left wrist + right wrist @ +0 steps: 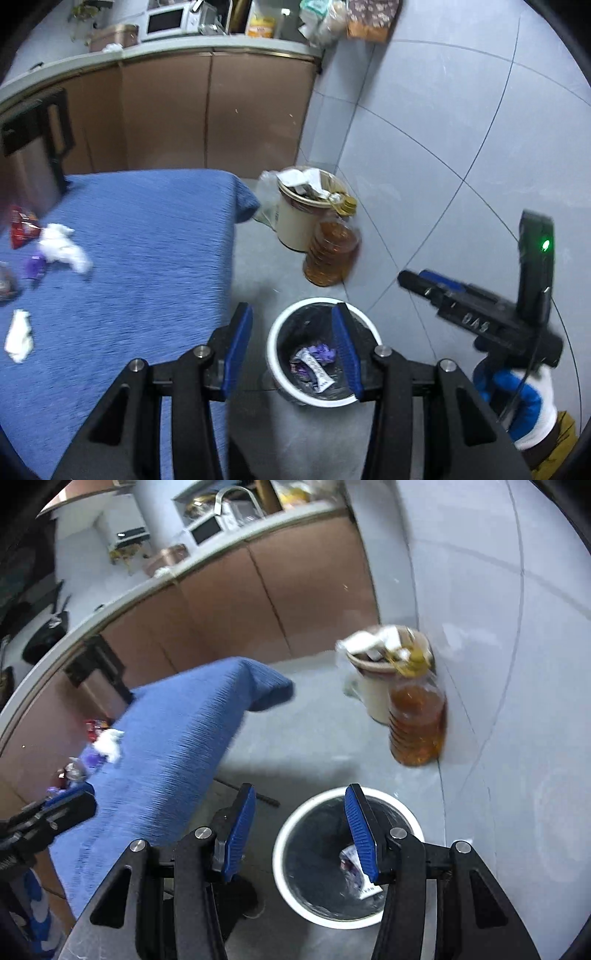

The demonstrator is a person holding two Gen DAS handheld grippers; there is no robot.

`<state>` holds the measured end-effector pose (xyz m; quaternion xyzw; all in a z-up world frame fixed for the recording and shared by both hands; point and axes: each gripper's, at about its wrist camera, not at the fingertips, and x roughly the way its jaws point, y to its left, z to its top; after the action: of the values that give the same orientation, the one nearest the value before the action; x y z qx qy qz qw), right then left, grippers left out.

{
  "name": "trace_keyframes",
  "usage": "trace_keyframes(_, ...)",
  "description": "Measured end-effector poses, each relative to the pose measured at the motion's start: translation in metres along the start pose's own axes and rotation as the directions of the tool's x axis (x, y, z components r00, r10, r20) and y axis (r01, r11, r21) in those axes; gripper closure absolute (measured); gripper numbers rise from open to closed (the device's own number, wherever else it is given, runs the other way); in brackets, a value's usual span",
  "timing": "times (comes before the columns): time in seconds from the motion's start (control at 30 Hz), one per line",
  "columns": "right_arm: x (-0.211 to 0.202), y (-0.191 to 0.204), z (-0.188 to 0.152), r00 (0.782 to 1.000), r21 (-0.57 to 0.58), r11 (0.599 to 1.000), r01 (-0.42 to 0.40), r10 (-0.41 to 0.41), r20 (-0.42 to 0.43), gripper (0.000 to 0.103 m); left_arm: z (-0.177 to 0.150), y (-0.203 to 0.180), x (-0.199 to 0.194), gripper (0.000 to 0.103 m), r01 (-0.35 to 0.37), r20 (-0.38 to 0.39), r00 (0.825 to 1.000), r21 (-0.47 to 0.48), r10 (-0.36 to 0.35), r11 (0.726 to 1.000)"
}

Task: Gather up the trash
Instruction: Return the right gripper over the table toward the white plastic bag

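My left hand-held gripper [293, 345] hangs with its blue-padded jaws parted and nothing between them. Directly below and just ahead of it stands the round white-rimmed trash bin with a black liner [275, 363] on the grey floor [258, 266]. Inside the bin lie crumpled purple and white wrappers [314, 363].

My right hand-held gripper [299, 830] is likewise spread apart and empty, and it too looks down over the same bin. From the left wrist view I see it off to the right of my left one, held by a hand in a blue and white glove [517, 402].

To the left of both hand-held grippers is the desk covered in a blue ribbed cloth [147, 240]. More trash sits on it, well apart from the bin: a crumpled white tissue [62, 245], a second white tissue wad [18, 336], a small purple wrapper [35, 266] and a red snack packet [22, 227].

Beyond the bin, against the tiled wall, stand an amber liquid bottle [330, 254] and a cream pail stuffed with paper [299, 218], touching each other.
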<state>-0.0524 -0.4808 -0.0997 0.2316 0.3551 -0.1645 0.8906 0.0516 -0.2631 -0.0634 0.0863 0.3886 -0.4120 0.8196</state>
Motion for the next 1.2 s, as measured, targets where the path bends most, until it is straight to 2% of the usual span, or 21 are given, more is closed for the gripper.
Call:
trace_keyframes(0.17, -0.030, 0.049, 0.010, 0.996, -0.070, 0.995, -0.068, 0.071, 0.050, 0.053, -0.010, 0.025, -0.052, 0.057, -0.059, 0.071, 0.996, -0.031, 0.061, 0.998)
trace_keyframes(0.37, -0.062, 0.105, 0.017, 0.985, -0.165, 0.977, -0.133, 0.149, 0.090, 0.053, -0.024, 0.067, -0.117, 0.052, -0.137, 0.166, 0.974, -0.116, 0.155, 0.984)
trace_keyframes(0.43, -0.073, 0.122, 0.017, 0.979, -0.195, 0.968, -0.155, 0.177, 0.101, 0.053, -0.033, 0.083, -0.140, 0.048, -0.165, 0.192, 0.962, -0.151, 0.193, 0.975)
trace_keyframes(0.53, -0.093, 0.148, 0.019, 0.969, -0.247, 0.952, -0.180, 0.215, 0.121, 0.053, -0.046, 0.107, -0.173, 0.048, -0.208, 0.227, 0.941, -0.202, 0.253, 0.957)
trace_keyframes(0.6, -0.106, 0.164, 0.019, 0.961, -0.276, 0.941, -0.198, 0.241, 0.132, 0.053, -0.057, 0.121, -0.196, 0.048, -0.255, 0.248, 0.917, -0.236, 0.311, 0.938)
trace_keyframes(0.73, -0.129, 0.193, 0.021, 0.944, -0.334, 0.913, -0.235, 0.297, 0.147, 0.053, -0.075, 0.147, -0.232, 0.048, -0.301, 0.278, 0.883, -0.283, 0.378, 0.911)
trace_keyframes(0.83, -0.139, 0.214, 0.024, 0.932, -0.373, 0.891, -0.259, 0.332, 0.147, 0.053, -0.085, 0.164, -0.255, 0.048, -0.353, 0.278, 0.859, -0.288, 0.431, 0.890)
trace_keyframes(0.9, -0.143, 0.227, 0.026, 0.926, -0.396, 0.878, -0.268, 0.348, 0.146, 0.053, -0.090, 0.177, -0.266, 0.047, -0.378, 0.263, 0.852, -0.290, 0.453, 0.879)
trace_keyframes(1.03, -0.136, 0.242, 0.031, 0.918, -0.413, 0.864, -0.289, 0.372, 0.135, 0.053, -0.098, 0.196, -0.276, 0.036, -0.428, 0.256, 0.827, -0.292, 0.501, 0.855)
trace_keyframes(1.13, -0.118, 0.254, 0.038, 0.919, -0.421, 0.856, -0.302, 0.379, 0.112, 0.053, -0.102, 0.212, -0.272, 0.035, -0.433, 0.238, 0.829, -0.301, 0.507, 0.850)
trace_keyframes(1.2, -0.101, 0.261, 0.042, 0.924, -0.426, 0.853, -0.302, 0.373, 0.091, 0.053, -0.104, 0.223, -0.262, 0.035, -0.432, 0.210, 0.839, -0.305, 0.502, 0.849)
